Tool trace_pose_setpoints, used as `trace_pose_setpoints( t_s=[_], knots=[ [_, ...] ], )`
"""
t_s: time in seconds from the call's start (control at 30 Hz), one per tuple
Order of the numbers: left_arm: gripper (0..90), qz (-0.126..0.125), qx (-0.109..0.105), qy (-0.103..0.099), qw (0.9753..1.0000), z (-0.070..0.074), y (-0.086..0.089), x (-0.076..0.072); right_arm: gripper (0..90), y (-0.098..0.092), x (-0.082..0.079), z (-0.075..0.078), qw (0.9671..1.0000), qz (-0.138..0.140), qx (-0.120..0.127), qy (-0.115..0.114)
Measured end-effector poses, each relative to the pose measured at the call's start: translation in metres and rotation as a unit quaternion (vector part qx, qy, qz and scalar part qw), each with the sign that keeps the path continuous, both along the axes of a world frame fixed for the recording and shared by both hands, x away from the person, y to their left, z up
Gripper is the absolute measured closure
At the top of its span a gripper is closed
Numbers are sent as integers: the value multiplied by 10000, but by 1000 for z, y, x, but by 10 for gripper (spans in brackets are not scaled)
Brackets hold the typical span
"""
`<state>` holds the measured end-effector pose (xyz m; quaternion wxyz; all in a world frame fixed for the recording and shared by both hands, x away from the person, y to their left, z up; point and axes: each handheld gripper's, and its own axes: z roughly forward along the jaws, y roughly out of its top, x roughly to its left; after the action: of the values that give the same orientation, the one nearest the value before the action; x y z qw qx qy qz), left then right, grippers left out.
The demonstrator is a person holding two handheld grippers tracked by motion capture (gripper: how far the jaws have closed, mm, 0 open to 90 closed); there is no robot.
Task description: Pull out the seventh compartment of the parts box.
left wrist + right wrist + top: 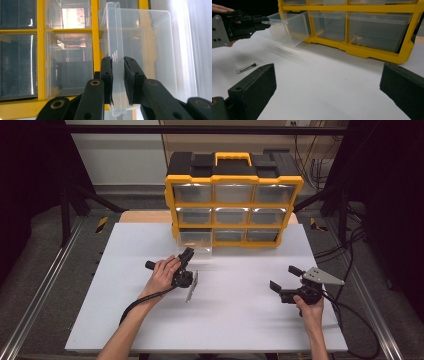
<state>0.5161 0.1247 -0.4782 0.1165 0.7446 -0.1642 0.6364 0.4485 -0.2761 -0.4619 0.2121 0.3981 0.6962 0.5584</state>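
The left gripper (pixel 186 256) has its jaws pinched on the front lip of the clear drawer (pixel 196 241), which juts partway out of the bottom-left slot of the yellow 9-drawer organizer (pixel 233 182), while the right gripper (pixel 285 281) rests wide open, holding nothing, on the white table (pixel 235 320).

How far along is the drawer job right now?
Done: the bottom-left clear drawer is pulled partway out of the yellow organizer. In hand: the left tongs are shut on the drawer's front lip. The right tongs sit open over the table, holding nothing. A small pin-like item, too small to identify, lies on the table; possibly it goes in next.
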Motion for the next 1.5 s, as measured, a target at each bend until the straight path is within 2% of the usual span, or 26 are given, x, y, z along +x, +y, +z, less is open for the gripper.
trace_pose_setpoints(
  t_s=[0.4, 0.57, 0.67, 0.7, 0.77, 0.8, 0.83, 0.87, 0.9, 0.97, 1.0, 1.03, 1.07, 1.1, 1.13, 1.17, 1.2, 1.23, 1.27, 1.3, 1.33, 1.37, 1.4, 1.43, 1.47, 1.5],
  knots=[
    [751, 69, -4, 205, 9998, 5, 0, 0, 13, 0, 0, 0, 10000, 5, -6, -20],
    [713, 206, -388, 517, 9977, 12, 2, -1, 13, 0, 0, 0, 10000, 6, -2, -17],
    [683, 262, -773, 789, 9935, 18, 5, -3, 13, 0, 0, 0, 10000, 11, 0, -15],
    [677, 262, -773, 789, 9935, 18, 5, -3, 13, 0, 0, 0, 10000, 11, 0, -15],
    [659, 278, -1080, 1010, 9886, 22, 8, -5, 13, 0, 0, 0, 10000, 10, -1, -15],
    [653, 278, -1080, 1010, 9886, 22, 8, -5, 13, 0, 0, 0, 10000, 10, -1, -15],
    [645, 307, -1239, 1129, 9854, 25, 9, -6, 13, 0, 0, 0, 10000, 11, 1, -19],
    [638, 307, -1239, 1129, 9854, 25, 9, -6, 13, 0, 0, 0, 10000, 11, 1, -19],
    [629, 297, -1485, 1290, 9800, 27, 10, -7, 13, 0, 0, 0, 10000, 11, -2, -19],
    [614, 340, -1665, 1416, 9752, 30, 12, -8, 13, 0, 0, 0, 10000, 12, 10, -18],
    [602, 340, -1665, 1416, 9752, 30, 12, -8, 13, 0, 0, 0, 10000, 10, 11, -18],
    [592, 360, -1905, 1565, 9685, 33, 14, -9, 13, 0, 0, 0, 10000, 12, 11, -18],
    [585, 360, -1905, 1565, 9685, 33, 14, -9, 13, 0, 0, 0, 10000, 12, 11, -18],
    [575, 388, -2162, 1742, 9599, 37, 16, -10, 13, 0, 0, 0, 10000, 12, 5, -16],
    [563, 388, -2162, 1742, 9599, 37, 16, -10, 13, 0, 0, 0, 10000, 12, 5, -16],
    [553, 406, -2469, 1929, 9488, 40, 18, -10, 13, 0, 0, 0, 10000, 15, 9, -14],
    [544, 406, -2469, 1929, 9488, 40, 18, -10, 13, 0, 0, 0, 10000, 15, 10, -15],
    [532, 452, -2800, 2165, 9342, 44, 21, -10, 13, 0, 0, 0, 10000, 15, 16, -14],
    [518, 452, -2800, 2165, 9342, 44, 21, -10, 13, 0, 0, 0, 10000, 14, 21, -14],
    [497, 523, -3106, 2384, 9187, 47, 24, -10, 13, 0, 0, 0, 10000, 14, 26, -21],
    [487, 523, -3106, 2384, 9187, 47, 24, -10, 13, 0, 0, 0, 10000, 14, 26, -21],
    [480, 552, -3374, 2571, 9039, 49, 28, -10, 13, 0, 0, 1, 10000, 11, 33, -13],
    [468, 552, -3374, 2571, 9039, 49, 28, -10, 13, 0, 0, 1, 10000, 11, 33, -13],
    [461, 548, -3661, 2771, 8867, 51, 31, -11, 13, 0, 0, 1, 10000, 10, 29, -15],
    [453, 540, -3823, 2881, 8763, 52, 33, -11, 13, 0, 0, 1, 10000, 10, 29, -15],
    [444, 540, -3823, 2881, 8763, 52, 33, -11, 13, 0, 0, 1, 10000, 11, 32, -11]
  ],
)
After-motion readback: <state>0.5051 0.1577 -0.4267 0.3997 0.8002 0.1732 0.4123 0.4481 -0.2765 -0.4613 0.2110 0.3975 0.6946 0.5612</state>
